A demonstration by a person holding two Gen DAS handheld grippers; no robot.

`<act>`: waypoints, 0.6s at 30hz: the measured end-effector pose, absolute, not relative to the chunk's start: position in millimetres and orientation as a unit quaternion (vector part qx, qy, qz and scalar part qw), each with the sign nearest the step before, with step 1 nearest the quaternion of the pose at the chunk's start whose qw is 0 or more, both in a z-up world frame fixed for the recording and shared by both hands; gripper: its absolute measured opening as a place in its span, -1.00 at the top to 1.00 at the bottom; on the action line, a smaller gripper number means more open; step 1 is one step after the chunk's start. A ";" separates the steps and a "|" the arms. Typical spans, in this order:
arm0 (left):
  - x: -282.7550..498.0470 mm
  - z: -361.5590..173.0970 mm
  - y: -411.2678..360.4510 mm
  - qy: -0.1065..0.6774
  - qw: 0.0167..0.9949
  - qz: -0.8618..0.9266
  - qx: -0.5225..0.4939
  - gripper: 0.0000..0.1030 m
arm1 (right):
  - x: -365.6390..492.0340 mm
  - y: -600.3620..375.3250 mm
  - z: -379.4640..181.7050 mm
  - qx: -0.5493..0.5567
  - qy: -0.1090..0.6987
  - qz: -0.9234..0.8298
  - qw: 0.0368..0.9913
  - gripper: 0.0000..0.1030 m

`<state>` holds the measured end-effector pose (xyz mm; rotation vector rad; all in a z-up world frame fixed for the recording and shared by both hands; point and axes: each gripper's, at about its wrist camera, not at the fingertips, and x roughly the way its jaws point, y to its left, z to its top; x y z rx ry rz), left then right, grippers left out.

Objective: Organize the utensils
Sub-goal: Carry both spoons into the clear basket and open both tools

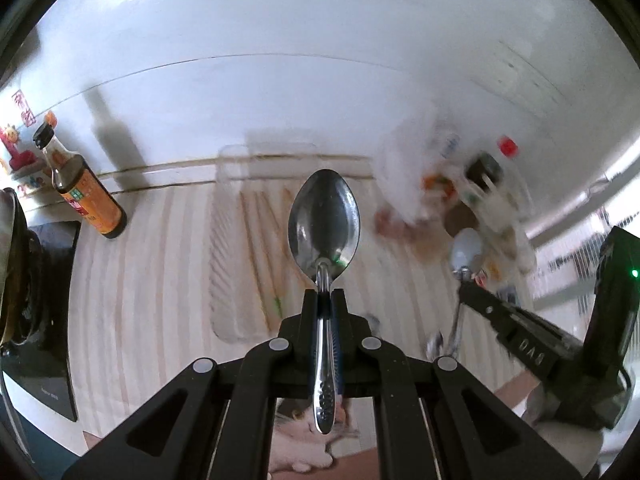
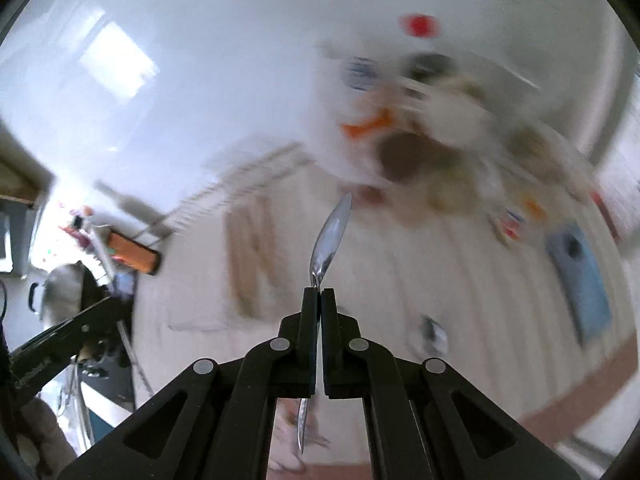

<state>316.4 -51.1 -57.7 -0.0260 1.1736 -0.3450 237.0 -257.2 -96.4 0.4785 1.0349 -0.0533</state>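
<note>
My left gripper (image 1: 324, 294) is shut on a steel spoon (image 1: 324, 220), held bowl-up above the pale striped table (image 1: 140, 300). My right gripper (image 2: 319, 292) is shut on a second steel spoon (image 2: 330, 236), seen edge-on; it also shows in the left wrist view (image 1: 466, 248) at the right. A clear tray (image 1: 240, 264) with wooden chopsticks (image 1: 260, 240) lies on the table beyond the left spoon, and shows blurred in the right wrist view (image 2: 252, 256).
A dark sauce bottle with an orange label (image 1: 86, 192) stands at the left by a black stove (image 1: 44, 300). A blurred cluster of jars and bottles (image 1: 472, 184) stands at the back right. A blue cloth (image 2: 580, 280) lies at the right. A white wall is behind.
</note>
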 end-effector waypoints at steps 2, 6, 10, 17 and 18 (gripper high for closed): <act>341.9 -67.4 -43.4 0.566 0.811 -0.147 -0.017 0.93 | 269.8 -235.3 -93.8 0.219 0.493 -0.003 0.842 0.97; 372.6 -85.2 -33.1 0.588 0.798 -0.128 -0.022 0.93 | 320.7 -200.8 -96.4 0.207 0.507 0.022 0.837 0.97; 395.3 -104.4 -28.6 0.612 0.782 -0.114 -0.027 0.91 | 357.8 -175.6 -109.9 0.184 0.525 0.032 0.830 0.97; 385.7 -105.1 -16.6 0.599 0.797 -0.074 -0.020 0.75 | 373.4 -184.8 -135.6 0.190 0.554 0.029 0.810 0.56; 379.5 -103.1 -16.4 0.591 0.804 -0.064 -0.009 0.66 | 369.5 -190.3 -134.5 0.191 0.552 0.025 0.811 0.56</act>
